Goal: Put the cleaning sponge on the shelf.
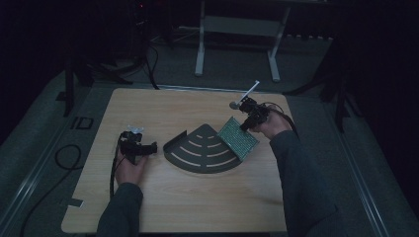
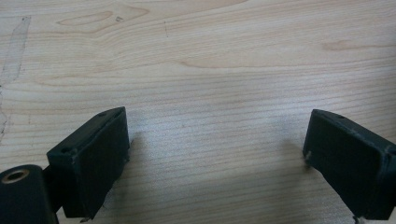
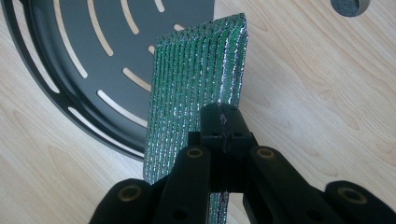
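Sponge (image 3: 198, 70), green and ribbed, sits clamped in your right gripper (image 3: 223, 122) beside the slotted tray (image 1: 200, 148); your left gripper (image 2: 215, 154) gapes, holding nothing.

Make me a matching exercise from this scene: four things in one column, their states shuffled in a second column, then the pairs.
Things:
1. left gripper
2. right gripper
3. green mesh pad
4. black slotted tray

States:
A. lies flat on the wooden table, fan-shaped, with curved slots
B. shut on the pad's edge
C. open over bare wood, holding nothing
D. held up on edge, tilted beside the tray's right side

Pairs: 1-C, 2-B, 3-D, 4-A
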